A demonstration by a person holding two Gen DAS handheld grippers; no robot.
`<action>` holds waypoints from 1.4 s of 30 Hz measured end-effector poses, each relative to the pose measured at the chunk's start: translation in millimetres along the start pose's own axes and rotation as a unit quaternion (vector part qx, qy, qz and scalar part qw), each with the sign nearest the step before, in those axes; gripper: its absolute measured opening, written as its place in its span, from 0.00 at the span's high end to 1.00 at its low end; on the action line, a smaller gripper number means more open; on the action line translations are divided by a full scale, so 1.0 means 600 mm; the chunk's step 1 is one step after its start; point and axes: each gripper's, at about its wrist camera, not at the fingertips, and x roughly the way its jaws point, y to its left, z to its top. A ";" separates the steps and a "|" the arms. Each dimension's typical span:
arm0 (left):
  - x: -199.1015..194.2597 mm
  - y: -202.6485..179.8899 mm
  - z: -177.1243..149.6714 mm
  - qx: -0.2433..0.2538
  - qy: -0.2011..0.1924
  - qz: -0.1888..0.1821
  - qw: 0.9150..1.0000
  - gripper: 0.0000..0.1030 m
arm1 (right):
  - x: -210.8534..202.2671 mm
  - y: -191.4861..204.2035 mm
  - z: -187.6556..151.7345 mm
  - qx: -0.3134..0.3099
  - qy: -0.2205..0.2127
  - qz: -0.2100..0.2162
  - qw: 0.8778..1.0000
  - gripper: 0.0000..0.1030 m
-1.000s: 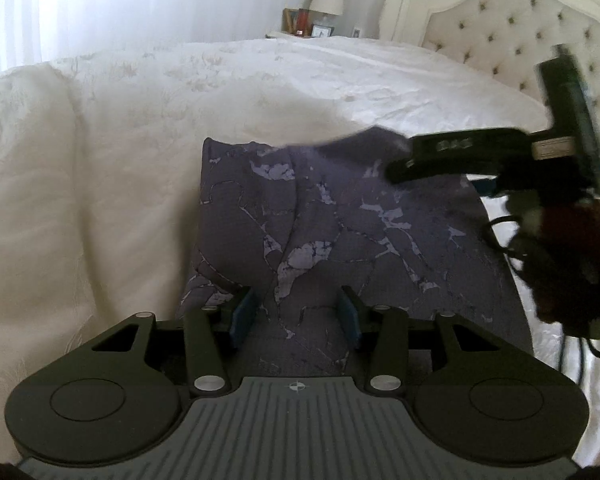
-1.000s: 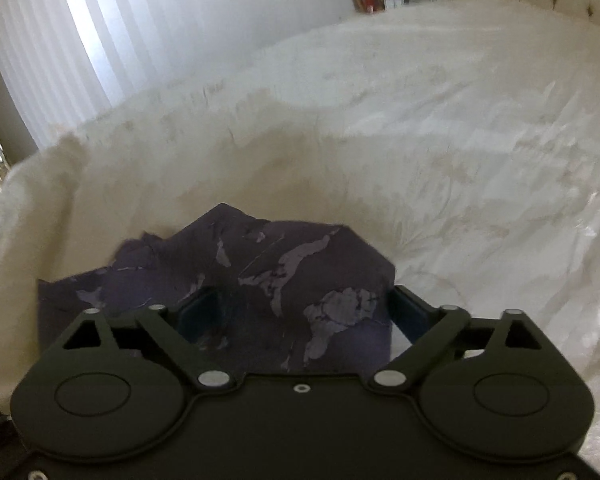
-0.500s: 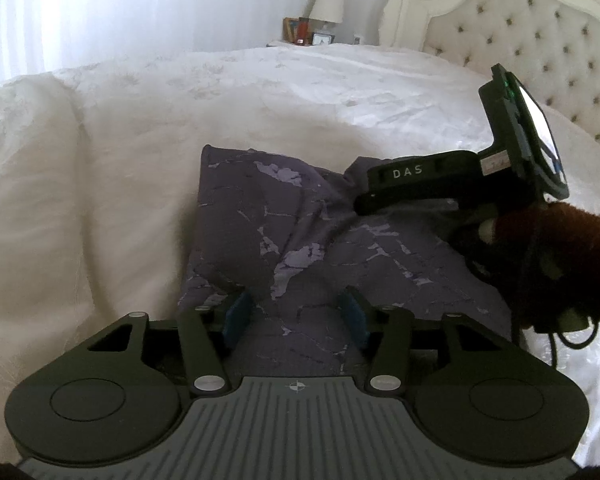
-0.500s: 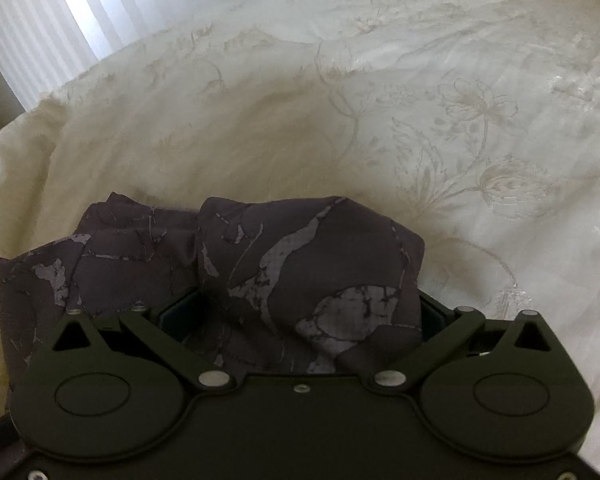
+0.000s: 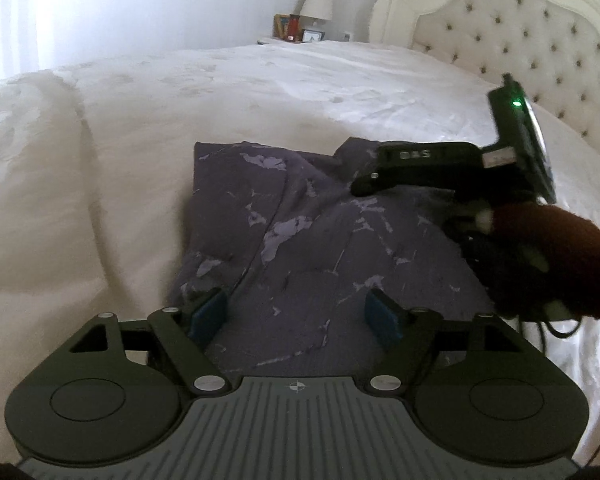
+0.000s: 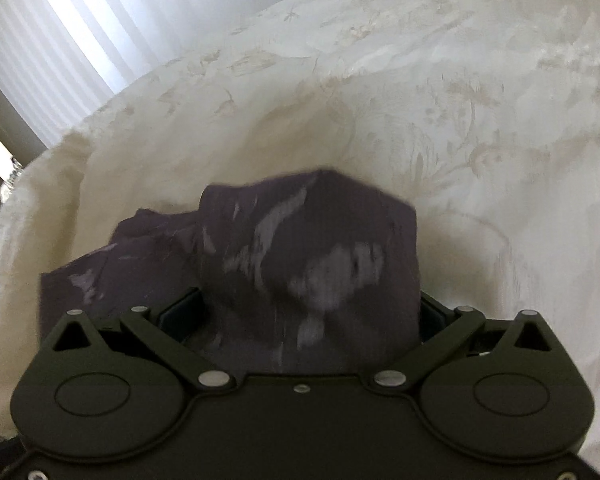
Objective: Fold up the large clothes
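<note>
A dark purple garment with pale marbled marks lies folded on the white bed. My left gripper is open over its near edge, blue pads apart, nothing between them. My right gripper shows in the left wrist view over the garment's far right corner. In the right wrist view the garment bunches up between the wide-apart fingers of the right gripper; the view is blurred and the pads are mostly hidden by cloth.
The white embroidered bedspread covers the bed all around. A tufted cream headboard stands at the far right. A nightstand with a lamp is at the back. Bright curtains hang beyond the bed's edge.
My left gripper has opened wider. My right gripper came down onto the garment's far right corner, then drew back a little with the cloth bunched in front of it.
</note>
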 end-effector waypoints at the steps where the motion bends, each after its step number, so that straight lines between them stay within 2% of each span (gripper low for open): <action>1: -0.002 0.001 -0.001 0.000 0.001 0.001 1.000 0.25 | -0.005 -0.001 -0.005 0.003 0.001 0.007 1.000 0.00; 9: -0.022 0.004 -0.002 -0.004 0.005 -0.001 1.000 0.25 | -0.055 -0.027 -0.065 0.062 0.000 0.079 0.995 0.00; 13: -0.044 0.028 0.007 -0.049 -0.027 -0.024 0.998 0.24 | -0.065 -0.038 -0.083 0.078 0.004 0.108 0.991 0.00; 14: -0.043 0.036 0.011 -0.056 -0.028 -0.024 0.998 0.19 | -0.065 -0.041 -0.086 0.081 0.006 0.115 0.990 0.00; 15: -0.038 0.045 0.017 -0.061 -0.022 -0.022 0.998 0.13 | -0.065 -0.043 -0.089 0.083 0.006 0.122 0.989 0.00; 17: -0.026 0.063 0.023 -0.076 -0.008 -0.010 0.997 0.13 | -0.067 -0.044 -0.097 0.087 0.005 0.131 0.988 0.00; 19: -0.004 0.083 0.026 -0.091 0.028 -0.022 0.995 0.13 | -0.066 -0.045 -0.100 0.089 0.005 0.140 0.986 0.00; 22: 0.036 0.107 0.021 -0.118 0.087 -0.068 0.987 0.13 | -0.063 -0.051 -0.100 0.091 0.008 0.154 0.984 0.00; 26: 0.077 0.135 0.013 -0.178 0.132 -0.137 0.965 0.11 | -0.060 -0.053 -0.104 0.087 0.010 0.168 0.982 0.00; 28: 0.092 0.141 0.007 -0.196 0.144 -0.155 0.958 0.08 | -0.055 -0.057 -0.105 0.090 0.009 0.178 0.980 0.00; 33: 0.104 0.138 -0.004 -0.193 0.140 -0.174 0.955 0.02 | -0.045 -0.062 -0.104 0.088 0.004 0.199 0.976 0.00; 37: 0.110 0.128 -0.002 -0.195 0.141 -0.206 0.949 0.03 | -0.048 -0.064 -0.105 0.087 -0.001 0.211 0.974 0.01; 39: 0.104 0.124 -0.001 -0.193 0.135 -0.216 0.948 0.13 | -0.056 -0.063 -0.104 0.079 -0.005 0.203 0.976 0.14; 41: 0.099 0.120 -0.001 -0.197 0.129 -0.225 0.946 0.15 | -0.067 -0.065 -0.103 0.065 -0.009 0.198 0.978 0.28; 42: 0.095 0.118 0.000 -0.199 0.124 -0.232 0.944 0.15 | -0.075 -0.069 -0.102 0.065 -0.014 0.202 0.977 0.31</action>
